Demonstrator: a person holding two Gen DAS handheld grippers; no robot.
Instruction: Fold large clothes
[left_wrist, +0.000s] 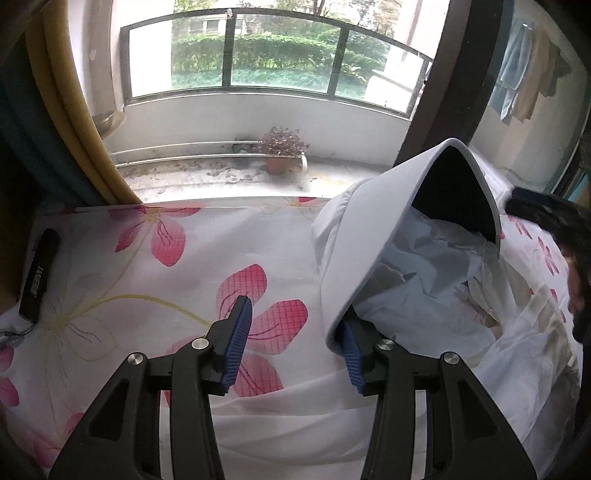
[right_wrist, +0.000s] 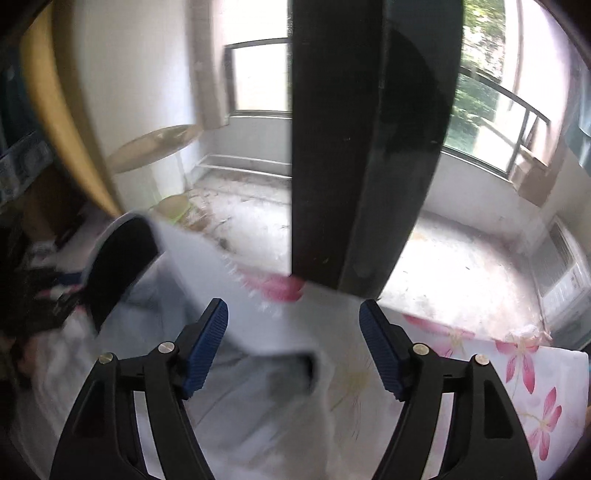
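Garment: a big pale grey-white piece of clothing with a stiff dark-lined flap, maybe a hood or collar. It lies in a crumpled heap, not flat.
How far along: this looks like the very start. I see no neat fold yet. The cloth needs to be spread out and then folded, so almost all the work is left.
Garment and left tongs: the left tongs are wide apart and hold nothing. The edge of the stiff flap hangs over the tip of one blue pad, on the side nearer the heap. It seems to touch or sit just on top of it, but it is not pinched.
Garment and right tongs: the right tongs are wide apart too, with nothing in them. A flat part of the garment lies between and under the two fingers. This view is blurry, so I cannot tell if they touch it.
Under it all: a white sheet with pink flowers, below both tongs.
Off to the side: a black bar-shaped thing lies on the sheet, well apart from the left tongs, away from the heap.
Farther ahead: a potted plant with purple leaves stands on the floor by the window.
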